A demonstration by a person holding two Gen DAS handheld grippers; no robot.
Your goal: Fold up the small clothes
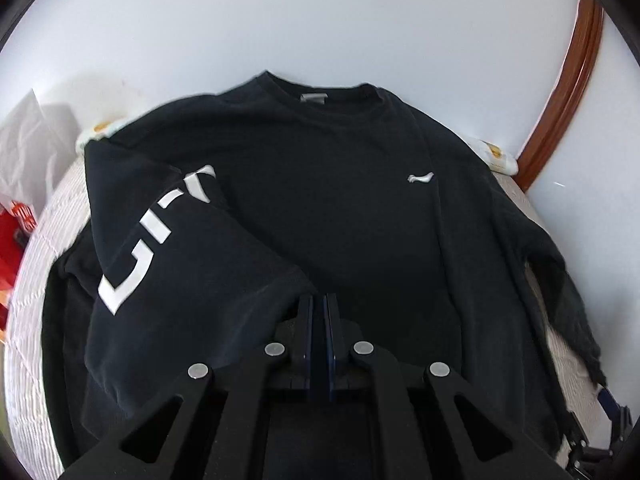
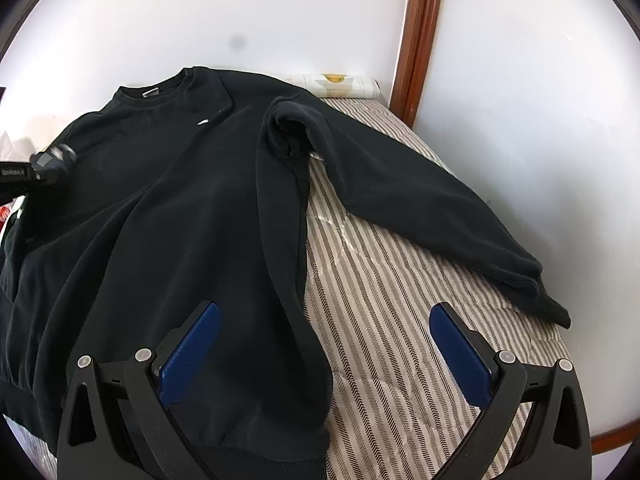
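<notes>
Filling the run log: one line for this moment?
left gripper: shut on sleeve | right gripper: open | sweatshirt: flat on bed

The black sweatshirt (image 2: 168,216) covers most of the striped bed cover (image 2: 384,320), so bare cover lies open only in the wedge between the body and the outstretched sleeve (image 2: 420,200), and along the near edge beside the hem. The white wall (image 2: 520,100) and the wooden door frame (image 2: 416,40) close the far side. A rolled white cloth (image 2: 340,85) sits past the shoulder, and a red bag (image 1: 16,236) crowds the other side.
</notes>
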